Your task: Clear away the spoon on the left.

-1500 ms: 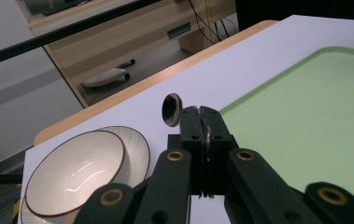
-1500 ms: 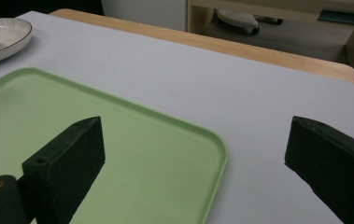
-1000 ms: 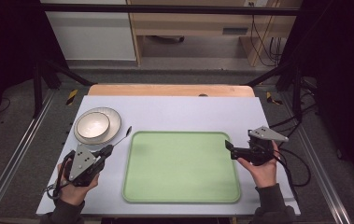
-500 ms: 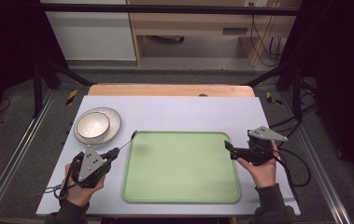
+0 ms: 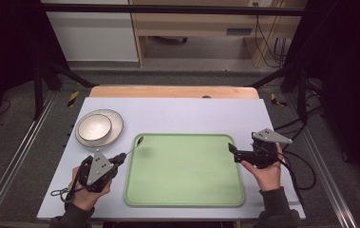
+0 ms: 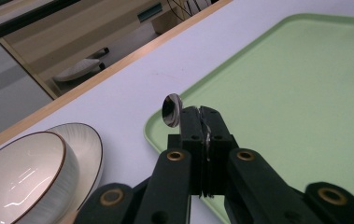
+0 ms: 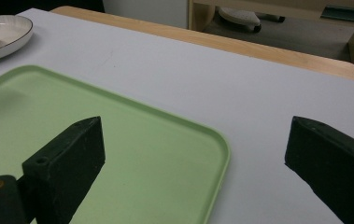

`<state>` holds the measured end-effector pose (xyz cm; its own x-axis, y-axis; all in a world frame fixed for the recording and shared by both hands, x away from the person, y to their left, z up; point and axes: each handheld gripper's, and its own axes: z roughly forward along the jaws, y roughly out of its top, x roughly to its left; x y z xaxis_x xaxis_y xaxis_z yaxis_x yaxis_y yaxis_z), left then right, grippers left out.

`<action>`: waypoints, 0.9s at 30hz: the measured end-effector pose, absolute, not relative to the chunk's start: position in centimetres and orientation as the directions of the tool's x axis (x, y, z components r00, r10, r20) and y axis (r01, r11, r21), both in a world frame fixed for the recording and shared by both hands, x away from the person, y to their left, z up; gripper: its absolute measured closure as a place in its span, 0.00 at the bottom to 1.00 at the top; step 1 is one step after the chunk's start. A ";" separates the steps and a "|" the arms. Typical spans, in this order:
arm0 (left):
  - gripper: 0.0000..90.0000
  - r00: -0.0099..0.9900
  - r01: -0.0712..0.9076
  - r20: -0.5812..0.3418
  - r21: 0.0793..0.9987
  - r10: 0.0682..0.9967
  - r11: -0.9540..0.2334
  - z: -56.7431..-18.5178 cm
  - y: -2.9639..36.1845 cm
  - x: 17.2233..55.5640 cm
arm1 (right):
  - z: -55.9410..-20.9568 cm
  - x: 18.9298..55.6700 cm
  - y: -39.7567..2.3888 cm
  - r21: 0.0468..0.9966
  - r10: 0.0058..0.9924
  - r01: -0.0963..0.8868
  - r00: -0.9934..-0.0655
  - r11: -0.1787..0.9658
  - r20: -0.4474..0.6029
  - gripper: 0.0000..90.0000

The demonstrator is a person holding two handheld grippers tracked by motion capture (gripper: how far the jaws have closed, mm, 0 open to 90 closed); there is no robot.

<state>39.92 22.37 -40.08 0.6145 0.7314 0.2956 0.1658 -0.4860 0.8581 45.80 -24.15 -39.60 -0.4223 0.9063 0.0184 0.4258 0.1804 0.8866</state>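
My left gripper (image 5: pixel 120 157) (image 6: pixel 201 112) is shut on the handle of a metal spoon (image 5: pixel 139 140) (image 6: pixel 170 110), whose bowl points up and away over the near-left corner of the green tray (image 5: pixel 187 171) (image 6: pixel 305 93). The gripper sits at the tray's left edge, just in front of a white bowl (image 5: pixel 93 127) (image 6: pixel 20 172) standing on a white plate (image 5: pixel 115 131) (image 6: pixel 89 149). At the tray's right edge, my right gripper (image 5: pixel 230 148) (image 7: pixel 195 135) is open with nothing between its jaws, pointing left over the tray (image 7: pixel 156 154).
A pale sheet (image 5: pixel 192 114) covers the table, with a wooden edge (image 5: pixel 173 91) at the far side. Cables trail off the right side by the right hand. The plate (image 7: pixel 6 28) lies far off across the tray.
My left gripper has shifted a little to the right toward the tray, carrying the spoon with it. The right gripper has stayed put.
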 end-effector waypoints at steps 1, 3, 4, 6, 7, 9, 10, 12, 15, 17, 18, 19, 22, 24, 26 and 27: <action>0.99 0.616 0.168 0.295 0.857 0.730 -0.487 -40.1 22.3 39.9 | -39.6 45.8 -24.1 0.886 0.906 0.425 -0.423 0.183 0.017 0.06; 0.99 0.618 0.169 0.297 0.854 0.728 -0.492 -40.2 22.2 40.0 | -39.6 45.8 -24.1 0.886 0.905 0.424 -0.424 0.185 0.014 0.06; 0.99 0.619 0.171 0.296 0.853 0.727 -0.493 -40.3 22.2 40.0 | -39.6 45.8 -24.1 0.886 0.905 0.425 -0.425 0.186 0.014 0.06; 0.99 0.622 0.172 0.299 0.850 0.724 -0.498 -40.4 22.1 40.0 | -39.7 45.9 -24.2 0.885 0.905 0.424 -0.426 0.189 0.011 0.06; 0.99 0.622 0.174 0.297 0.850 0.724 -0.497 -40.5 22.0 40.1 | -39.7 45.9 -24.2 0.886 0.905 0.424 -0.426 0.189 0.011 0.06; 0.99 0.625 0.175 0.299 0.847 0.721 -0.503 -40.6 21.9 40.1 | -39.7 45.9 -24.1 0.885 0.904 0.425 -0.427 0.188 0.014 0.06; 0.99 0.626 0.176 0.299 0.846 0.721 -0.503 -40.7 21.8 40.1 | -39.7 45.9 -24.1 0.885 0.904 0.427 -0.426 0.188 0.013 0.06; 0.99 0.629 0.180 0.296 0.844 0.719 -0.506 -40.8 21.7 40.1 | -39.7 45.8 -24.1 0.884 0.904 0.429 -0.427 0.187 0.015 0.06; 0.99 0.632 0.183 0.299 0.839 0.715 -0.512 -41.0 21.5 40.2 | -39.7 45.9 -24.1 0.883 0.905 0.430 -0.426 0.187 0.016 0.06; 0.99 0.635 0.186 0.298 0.836 0.712 -0.516 -41.2 21.4 40.2 | -39.7 45.9 -24.1 0.882 0.905 0.431 -0.424 0.189 0.014 0.06; 0.99 0.637 0.187 0.299 0.834 0.711 -0.518 -41.2 21.3 40.2 | -39.7 45.9 -24.1 0.882 0.905 0.431 -0.425 0.190 0.013 0.06; 0.99 0.638 0.188 0.303 0.830 0.708 -0.525 -41.3 21.2 40.2 | -39.7 45.9 -24.1 0.882 0.905 0.431 -0.425 0.190 0.013 0.06; 0.99 0.642 0.190 0.303 0.827 0.704 -0.530 -41.4 21.0 40.2 | -39.7 45.9 -24.1 0.882 0.905 0.431 -0.425 0.188 0.015 0.06; 0.99 0.645 0.190 0.307 0.823 0.700 -0.536 -41.5 21.0 40.2 | -39.7 45.9 -24.1 0.882 0.905 0.432 -0.426 0.187 0.017 0.06; 0.99 0.645 0.192 0.307 0.821 0.699 -0.538 -41.6 20.8 40.2 | -39.7 45.9 -24.1 0.882 0.905 0.432 -0.425 0.189 0.015 0.06; 0.99 0.647 0.193 0.307 0.820 0.698 -0.540 -41.6 20.8 40.2 | -39.7 45.9 -24.1 0.882 0.905 0.432 -0.426 0.189 0.014 0.06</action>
<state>40.23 20.80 -41.64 0.6471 0.6977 0.3073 0.1927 -0.5397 0.8195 45.90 -24.08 -39.71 -0.4257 0.9048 0.0140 0.4316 0.1894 0.8820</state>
